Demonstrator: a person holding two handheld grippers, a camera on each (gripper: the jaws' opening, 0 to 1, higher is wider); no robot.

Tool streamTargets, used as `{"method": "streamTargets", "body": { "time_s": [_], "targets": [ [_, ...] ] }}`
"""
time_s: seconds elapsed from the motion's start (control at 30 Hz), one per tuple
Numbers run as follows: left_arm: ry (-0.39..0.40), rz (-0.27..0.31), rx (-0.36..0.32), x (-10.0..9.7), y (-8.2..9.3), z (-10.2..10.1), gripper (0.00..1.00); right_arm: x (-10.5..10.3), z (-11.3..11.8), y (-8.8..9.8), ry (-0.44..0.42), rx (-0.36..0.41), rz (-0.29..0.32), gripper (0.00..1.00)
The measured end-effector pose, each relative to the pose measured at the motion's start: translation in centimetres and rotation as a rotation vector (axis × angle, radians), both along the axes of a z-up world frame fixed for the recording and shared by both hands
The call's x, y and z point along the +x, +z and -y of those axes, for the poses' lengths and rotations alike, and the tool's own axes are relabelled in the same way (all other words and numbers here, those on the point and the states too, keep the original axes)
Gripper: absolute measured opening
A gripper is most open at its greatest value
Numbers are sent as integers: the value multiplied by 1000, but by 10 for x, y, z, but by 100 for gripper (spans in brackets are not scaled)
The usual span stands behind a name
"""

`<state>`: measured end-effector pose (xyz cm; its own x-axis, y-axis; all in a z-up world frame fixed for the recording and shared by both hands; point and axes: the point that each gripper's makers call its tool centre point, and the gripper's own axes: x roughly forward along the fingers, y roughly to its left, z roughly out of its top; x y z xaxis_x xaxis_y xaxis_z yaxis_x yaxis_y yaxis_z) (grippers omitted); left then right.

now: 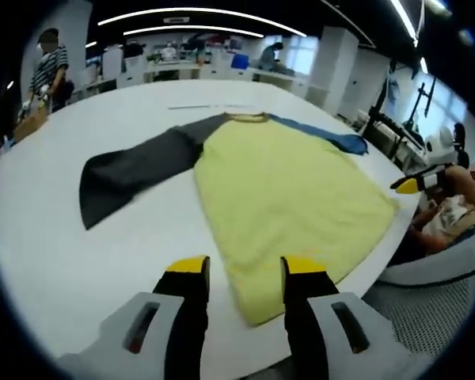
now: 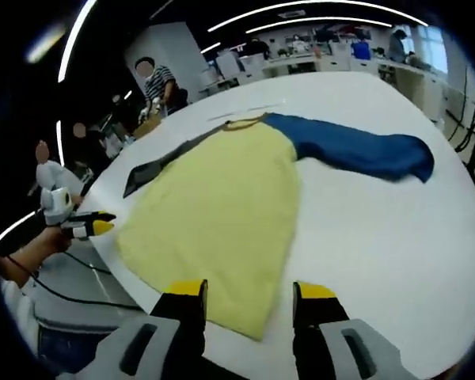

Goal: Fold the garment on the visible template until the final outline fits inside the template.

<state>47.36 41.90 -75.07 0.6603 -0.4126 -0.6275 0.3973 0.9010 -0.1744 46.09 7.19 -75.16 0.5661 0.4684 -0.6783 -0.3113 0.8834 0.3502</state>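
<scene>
A long-sleeved shirt lies flat on the white table, collar away from me. Its body is yellow, one sleeve dark grey, the other blue. My left gripper hovers open at the near hem, with the hem's corner showing between its jaws. My right gripper is open over the hem's other end, nothing between its jaws. In the left gripper view the right gripper shows at the table's right edge. In the right gripper view the left gripper shows at the left edge.
A thin pale line marks the table beyond the collar. A person in a striped top stands by a brown box at the far left. Desks and people fill the background. A mesh seat sits below the table's right edge.
</scene>
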Motion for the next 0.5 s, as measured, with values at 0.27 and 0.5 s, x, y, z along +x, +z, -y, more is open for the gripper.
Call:
{"method": "streamTargets", "body": {
  "time_s": [0.27, 0.5],
  "targets": [
    [13, 68, -49, 7, 12, 2, 53, 26, 28, 17, -89, -14, 120, 58],
    [30, 124, -71, 16, 22, 2, 66, 42, 50, 28, -142, -39, 190, 65]
  ]
}}
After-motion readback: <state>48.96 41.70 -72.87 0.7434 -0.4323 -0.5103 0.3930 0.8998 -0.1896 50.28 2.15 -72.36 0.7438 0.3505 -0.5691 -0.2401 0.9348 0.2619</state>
